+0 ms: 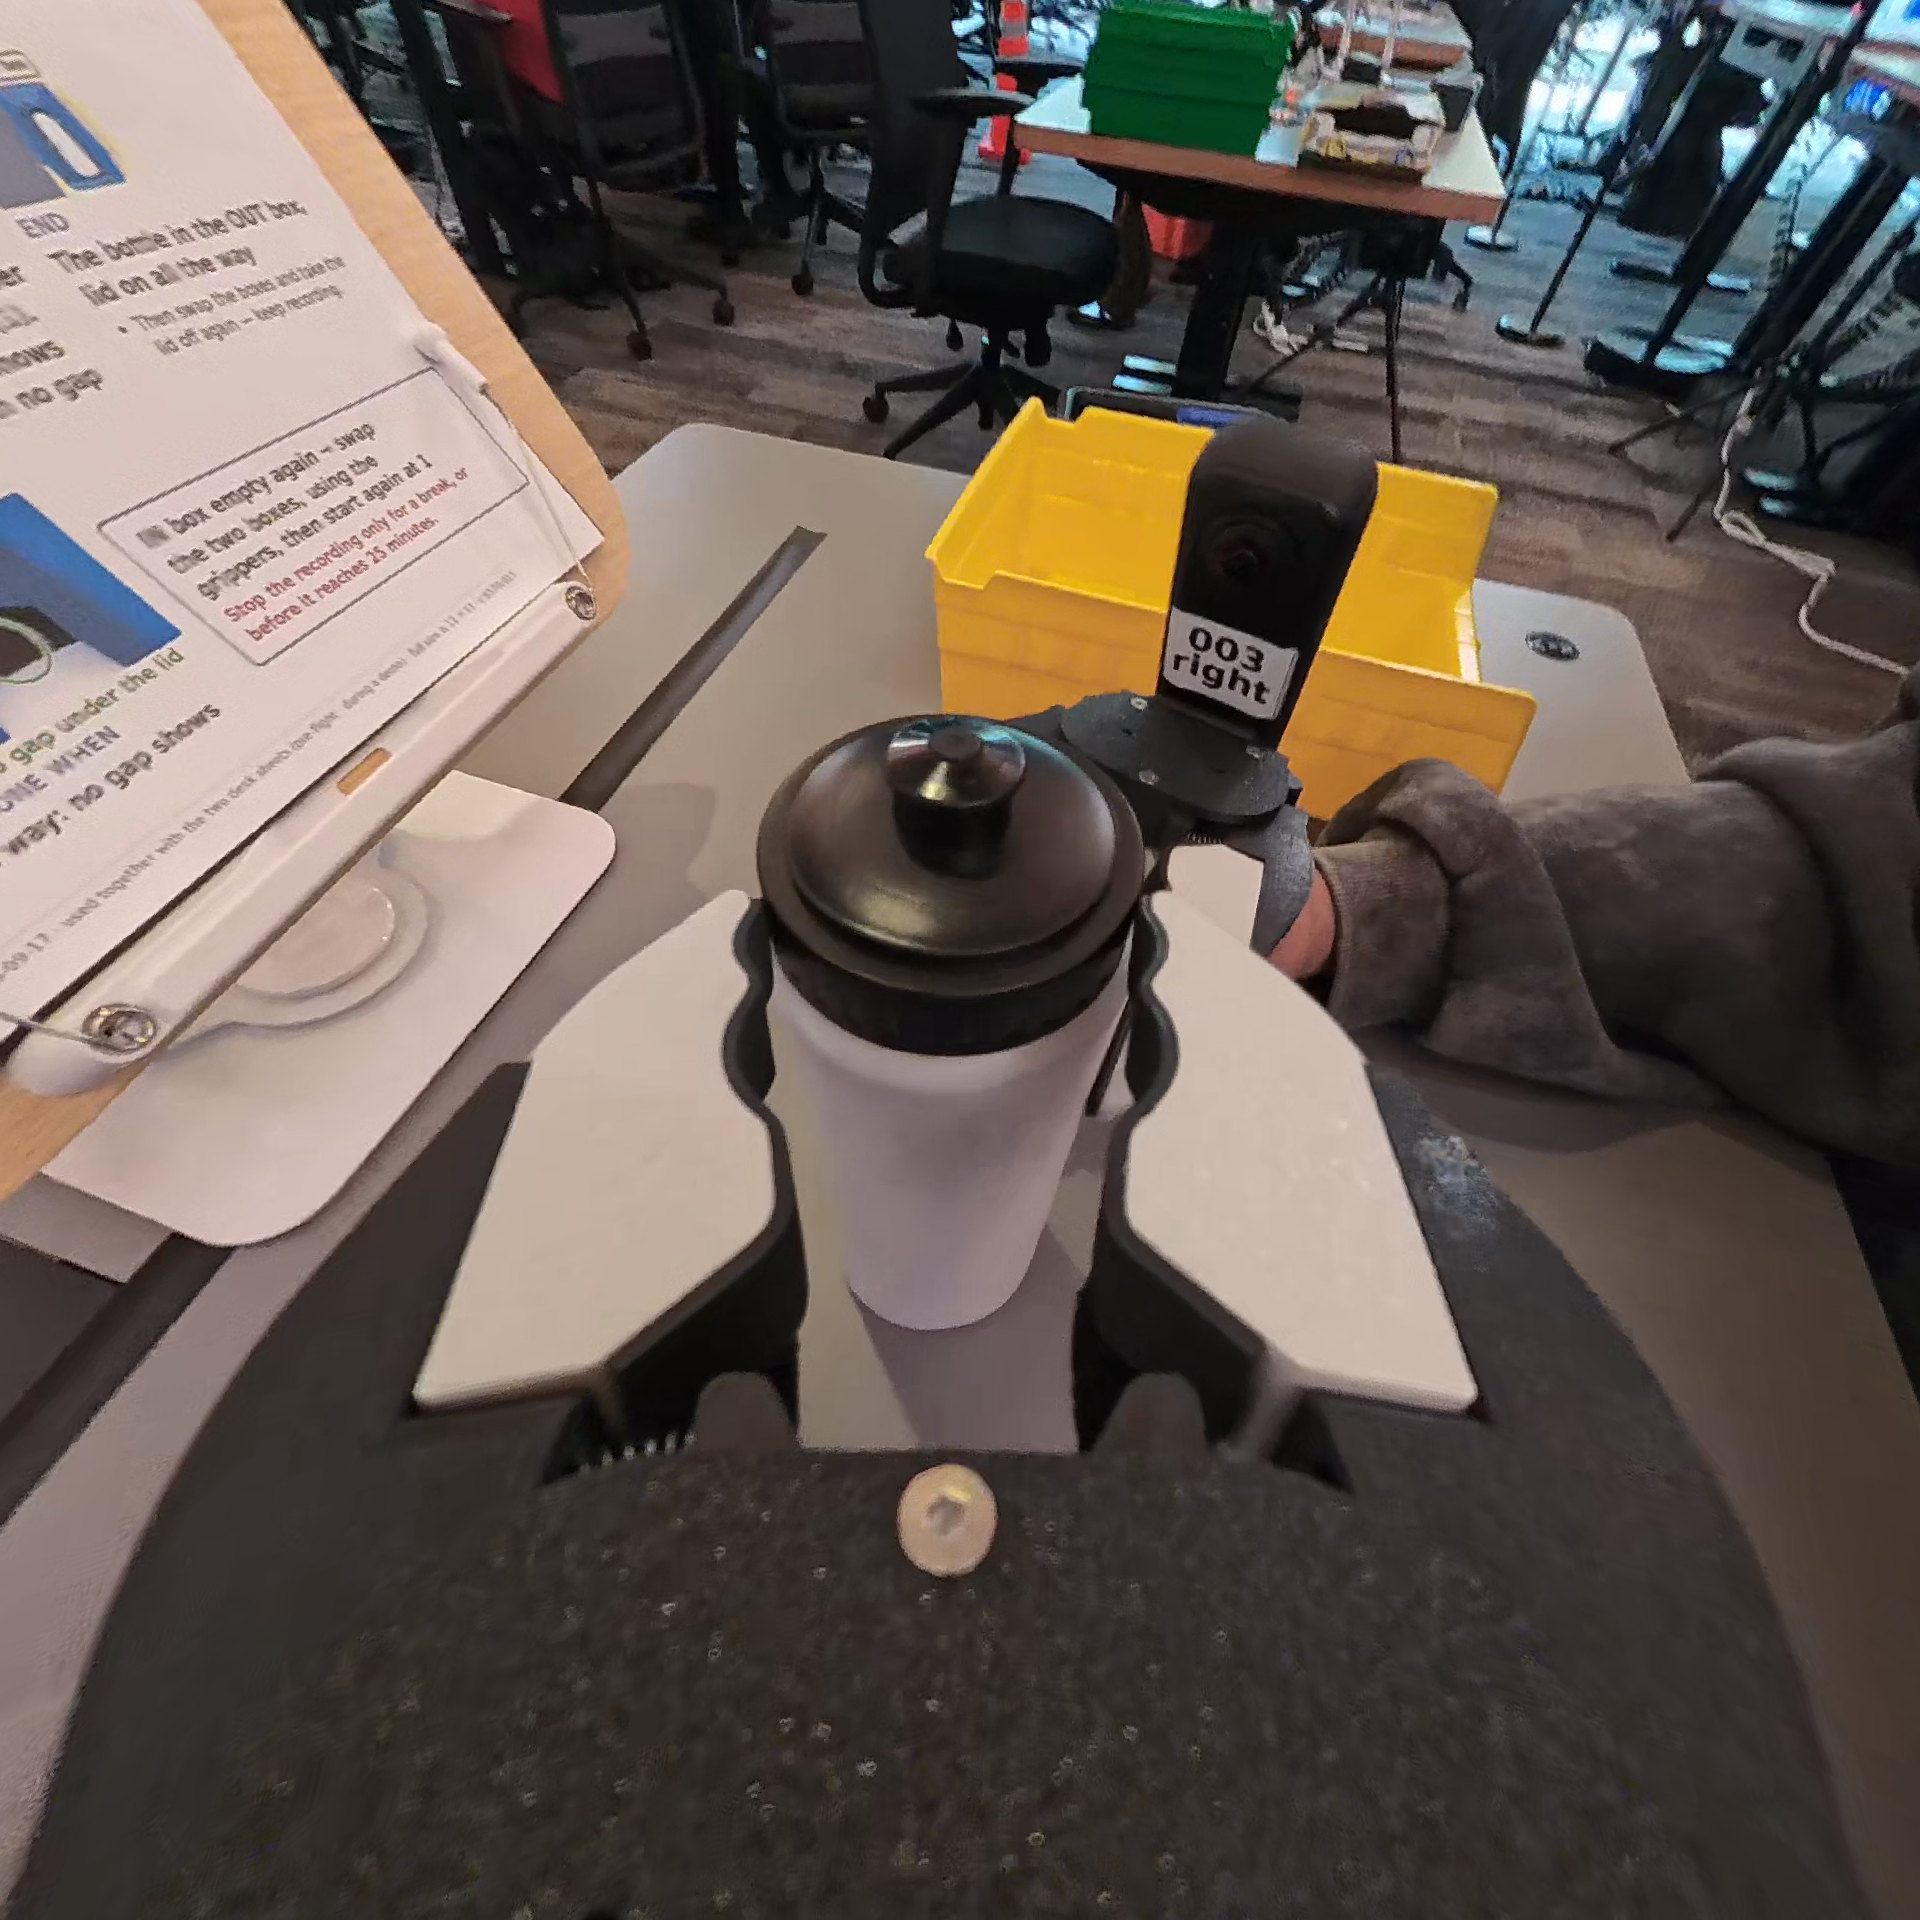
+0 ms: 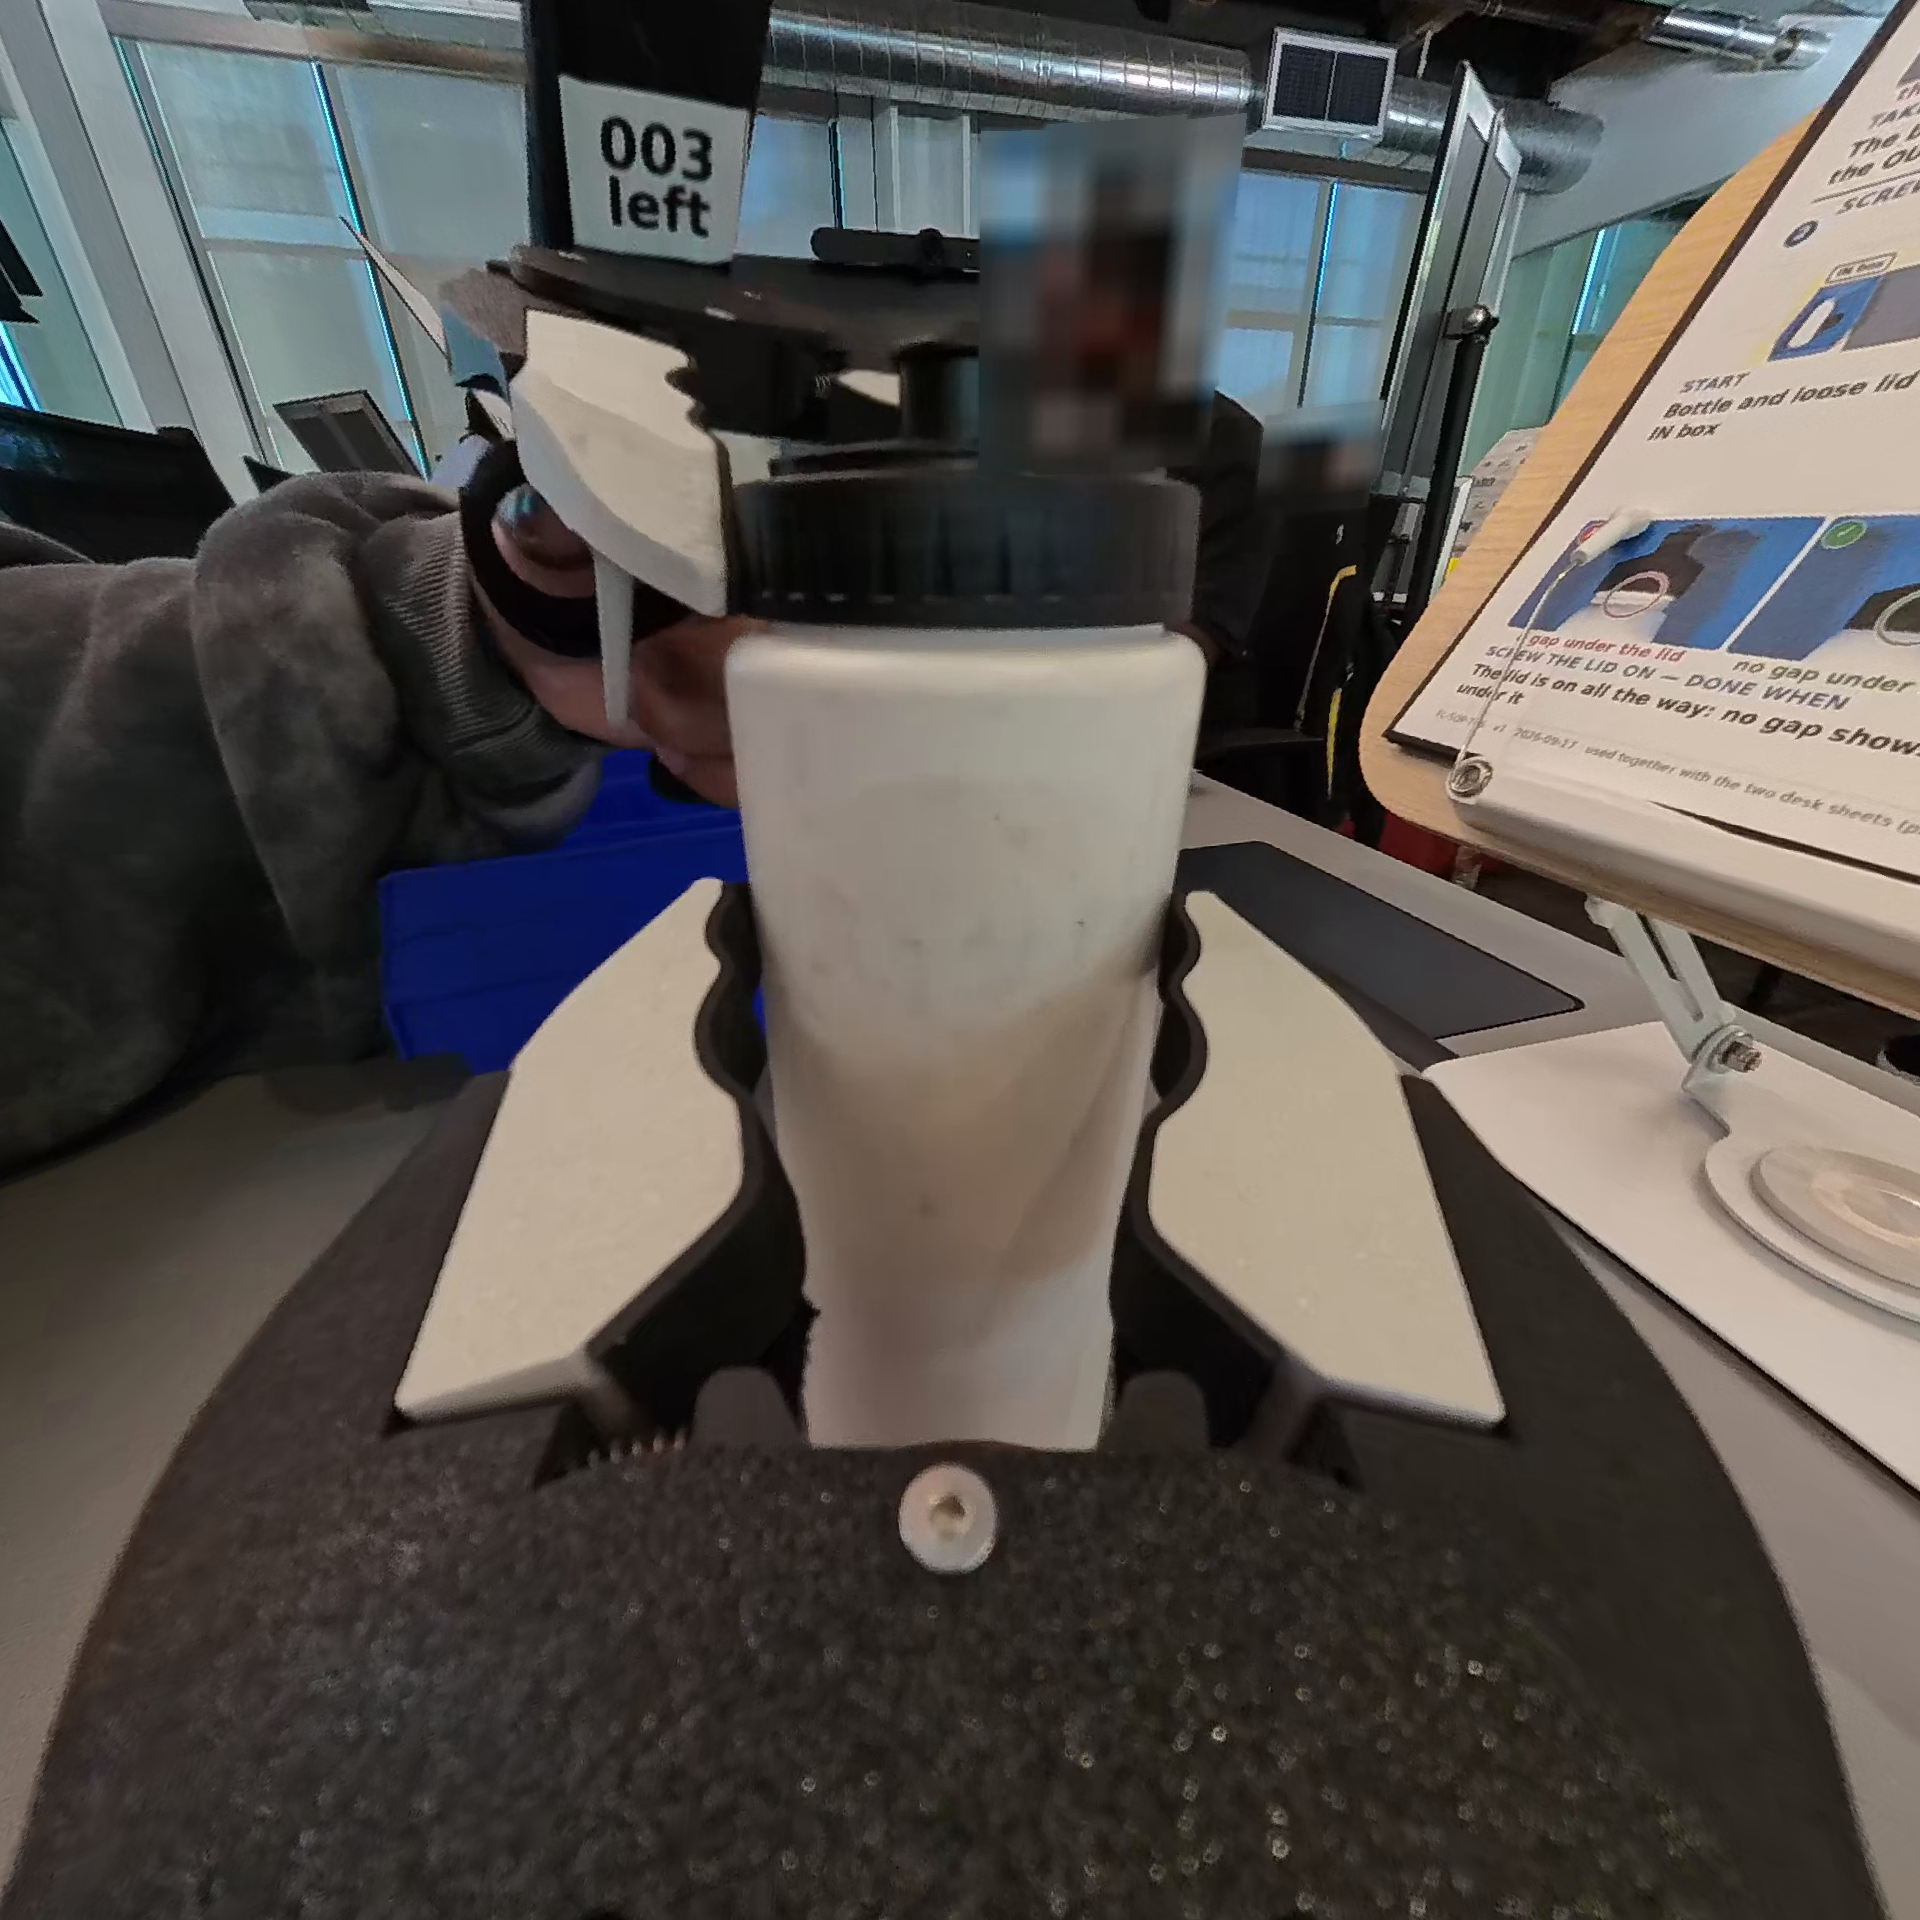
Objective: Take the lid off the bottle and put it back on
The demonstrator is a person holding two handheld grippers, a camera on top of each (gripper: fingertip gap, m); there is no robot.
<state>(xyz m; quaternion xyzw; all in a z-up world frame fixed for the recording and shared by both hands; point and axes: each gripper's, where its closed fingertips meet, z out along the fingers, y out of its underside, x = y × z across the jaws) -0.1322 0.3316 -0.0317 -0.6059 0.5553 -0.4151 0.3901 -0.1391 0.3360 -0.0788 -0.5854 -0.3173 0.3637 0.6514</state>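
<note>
Left hand-held gripper (image 1: 951,997) pinching lid (image 1: 951,862); right hand-held gripper (image 2: 956,997) clamping bottle (image 2: 961,935).

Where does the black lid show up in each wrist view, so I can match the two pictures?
Left wrist view: the black lid sits at centre, seen from above on the white bottle, between this gripper's fingers.
Right wrist view: the lid is upper centre, seen side-on as a ribbed band atop the bottle; its top is partly blurred.
Shared landmark: the instruction sheet on its wooden stand, left edge in the left view, right edge in the right.
</note>
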